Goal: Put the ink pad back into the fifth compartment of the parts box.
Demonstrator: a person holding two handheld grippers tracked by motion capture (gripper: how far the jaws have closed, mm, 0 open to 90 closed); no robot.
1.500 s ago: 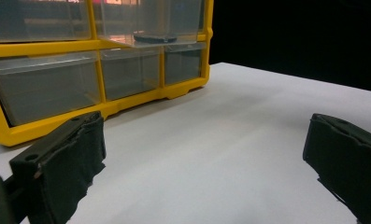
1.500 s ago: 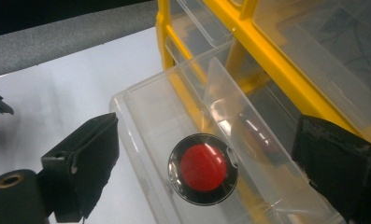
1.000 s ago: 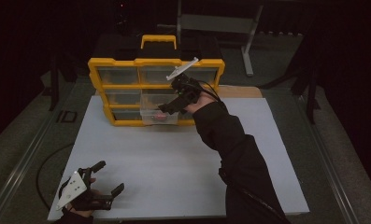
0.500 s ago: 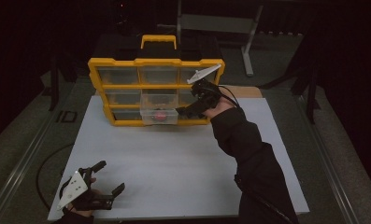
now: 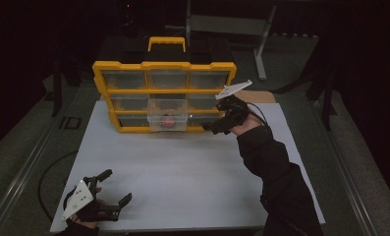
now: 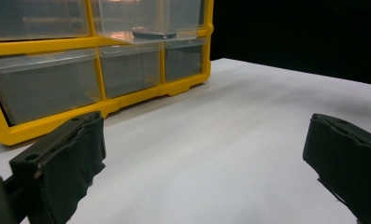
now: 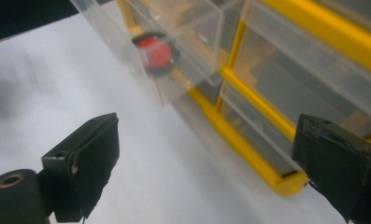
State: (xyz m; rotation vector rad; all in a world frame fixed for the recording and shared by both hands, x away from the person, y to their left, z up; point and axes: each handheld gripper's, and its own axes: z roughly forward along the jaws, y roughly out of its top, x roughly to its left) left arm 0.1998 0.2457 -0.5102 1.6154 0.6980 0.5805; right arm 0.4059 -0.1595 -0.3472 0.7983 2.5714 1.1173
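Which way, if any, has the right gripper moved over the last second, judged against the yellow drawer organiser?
Yes. The right gripper has moved rightward along the yellow plastic drawer organiser, from in front of the pulled-out clear middle drawer to the organiser's right corner.

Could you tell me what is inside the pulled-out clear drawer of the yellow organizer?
The pulled-out drawer holds one round red item with a dark rim. What the item is cannot be told.

A white table [image 5: 182,172] carries a yellow drawer organizer [image 5: 128,129], seemingly near its far edge.
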